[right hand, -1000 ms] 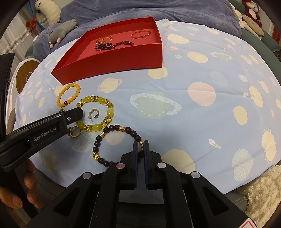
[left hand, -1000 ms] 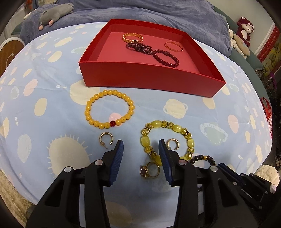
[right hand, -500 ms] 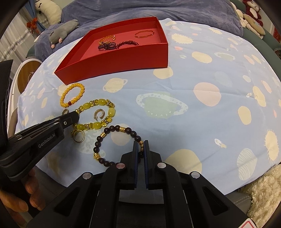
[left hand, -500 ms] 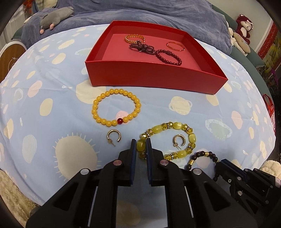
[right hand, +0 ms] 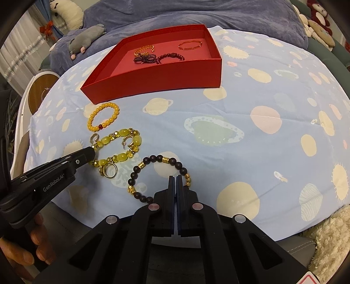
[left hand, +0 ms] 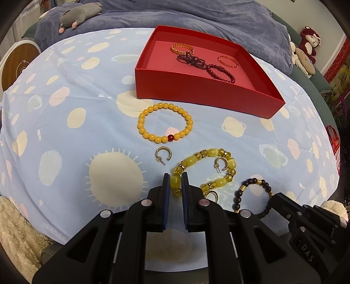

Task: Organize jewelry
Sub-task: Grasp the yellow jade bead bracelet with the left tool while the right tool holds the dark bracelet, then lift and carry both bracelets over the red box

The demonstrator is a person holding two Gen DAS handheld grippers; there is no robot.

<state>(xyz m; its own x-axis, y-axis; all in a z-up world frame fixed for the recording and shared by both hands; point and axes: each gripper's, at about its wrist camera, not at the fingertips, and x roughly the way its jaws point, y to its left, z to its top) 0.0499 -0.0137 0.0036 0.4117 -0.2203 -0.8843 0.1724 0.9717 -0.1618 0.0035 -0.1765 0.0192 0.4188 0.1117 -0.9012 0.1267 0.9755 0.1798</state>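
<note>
My left gripper (left hand: 174,177) is shut on a large bead of the yellow-green stone bracelet (left hand: 210,153), which lies on the blue cloth; it also shows in the right wrist view (right hand: 122,144). My right gripper (right hand: 175,178) is shut on the dark bead bracelet (right hand: 153,160), seen too in the left wrist view (left hand: 251,182). An orange bead bracelet (left hand: 165,123), two hoop earrings (left hand: 163,153) (left hand: 222,163) and a ring (right hand: 110,171) lie loose. The red box (left hand: 196,86) holds several bracelets.
The round table is covered by a blue planet-print cloth (right hand: 251,131). A purple blanket with a grey plush toy (left hand: 78,17) lies behind the box. Stuffed animals (left hand: 306,50) sit at the far right. A fluffy cream rug (right hand: 328,236) lies beside the table.
My left gripper has closed from wide open onto a bead of the yellow-green bracelet. Both views have shifted a little. The right gripper stays shut on the dark bracelet.
</note>
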